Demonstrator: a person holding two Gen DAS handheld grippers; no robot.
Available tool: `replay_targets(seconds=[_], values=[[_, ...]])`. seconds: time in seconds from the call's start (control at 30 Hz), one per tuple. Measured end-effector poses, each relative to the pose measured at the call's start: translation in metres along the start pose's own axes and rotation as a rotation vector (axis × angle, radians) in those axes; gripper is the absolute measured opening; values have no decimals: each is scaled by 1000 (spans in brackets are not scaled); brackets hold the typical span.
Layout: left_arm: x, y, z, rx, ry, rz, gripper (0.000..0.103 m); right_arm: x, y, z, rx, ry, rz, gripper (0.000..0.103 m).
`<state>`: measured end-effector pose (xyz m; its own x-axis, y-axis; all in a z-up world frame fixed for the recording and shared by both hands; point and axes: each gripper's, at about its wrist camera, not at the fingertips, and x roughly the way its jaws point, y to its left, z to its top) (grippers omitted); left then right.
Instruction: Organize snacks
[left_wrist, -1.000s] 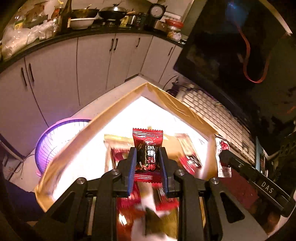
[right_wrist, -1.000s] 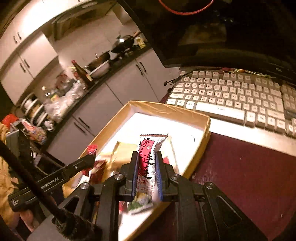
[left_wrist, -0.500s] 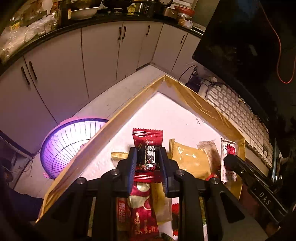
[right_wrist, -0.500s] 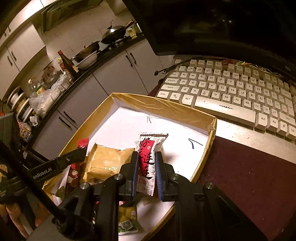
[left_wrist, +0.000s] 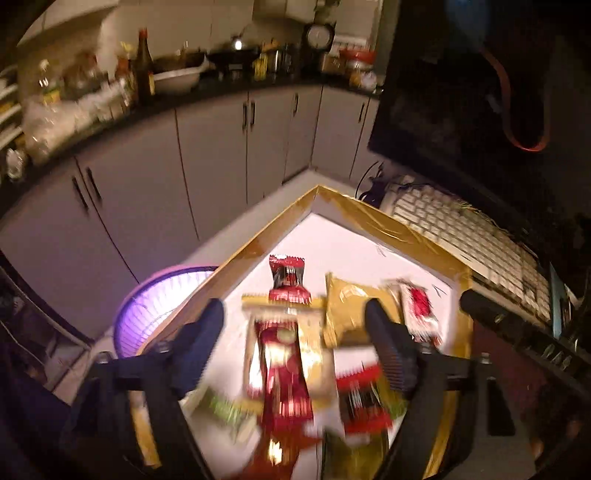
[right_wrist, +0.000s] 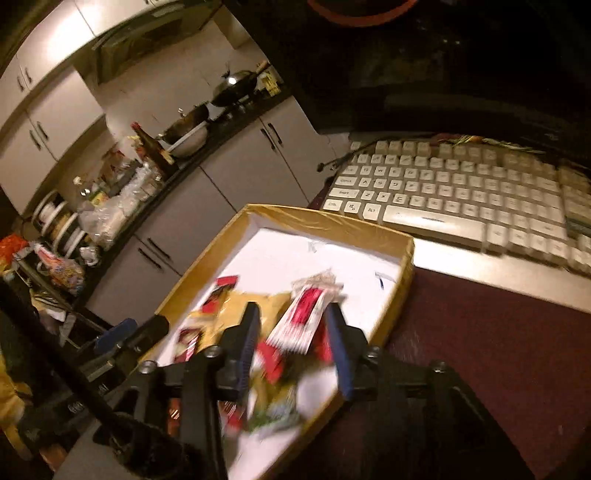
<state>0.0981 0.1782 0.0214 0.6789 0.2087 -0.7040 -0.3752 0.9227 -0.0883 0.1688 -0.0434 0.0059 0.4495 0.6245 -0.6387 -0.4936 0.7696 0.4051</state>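
Left wrist view is showing the left gripper (left_wrist: 293, 317) standing with its jaws spread wide and nothing between them, above a shallow gold-rimmed tray (left_wrist: 406, 225) where a red candy (left_wrist: 288, 282) is lying flat on the white floor, beside a gold packet (left_wrist: 351, 310) and a red and white bar (left_wrist: 419, 308), with a blurred heap of wrappers nearer the camera. Right wrist view is showing the right gripper (right_wrist: 291, 325) likewise parted, the red and white bar (right_wrist: 308, 314) lying tilted between its fingers without being pinched, as far as the blur is letting me judge. Both views are smearing, so the hands are probably moving, and that is where I am seeing the risk: a spread finger sweeping low could be catching the loose wrappers and dragging them out of line, or knocking one over the low rim. The bar is resting close to the tray's near edge, so it may be sliding out toward the dark red mat (right_wrist: 498, 350). The two grippers are also working close together over one tray, and they could be colliding. Around them, the tray is sitting on a desk just beside a white keyboard (right_wrist: 461, 192) and below a dark monitor (right_wrist: 424, 66); beyond, grey cabinets (left_wrist: 203, 166) are running under a cluttered kitchen counter, and a glowing purple wire basket (left_wrist: 155, 306) is showing lower down past the tray's left edge.
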Motion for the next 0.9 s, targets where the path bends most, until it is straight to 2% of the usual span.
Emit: replay_targets(seconds=[0.07, 0.17, 0.3, 0.63, 0.9], values=[[-19, -2, -16, 21, -20, 15, 82, -29, 1, -25, -7, -20, 17, 63], [-38, -6, -48, 28, -21, 58, 83, -48, -2, -63, -10, -9, 62, 64], [-51, -14, -69, 47, -17, 106, 83, -57, -5, -100, -35, 29, 43, 64], [-65, -38, -77, 106, -13, 95, 83, -63, 11, -95, -91, 12, 22, 65], [-62, -33, -83, 85, 4, 109, 83, -55, 16, -99, -97, 26, 19, 65]])
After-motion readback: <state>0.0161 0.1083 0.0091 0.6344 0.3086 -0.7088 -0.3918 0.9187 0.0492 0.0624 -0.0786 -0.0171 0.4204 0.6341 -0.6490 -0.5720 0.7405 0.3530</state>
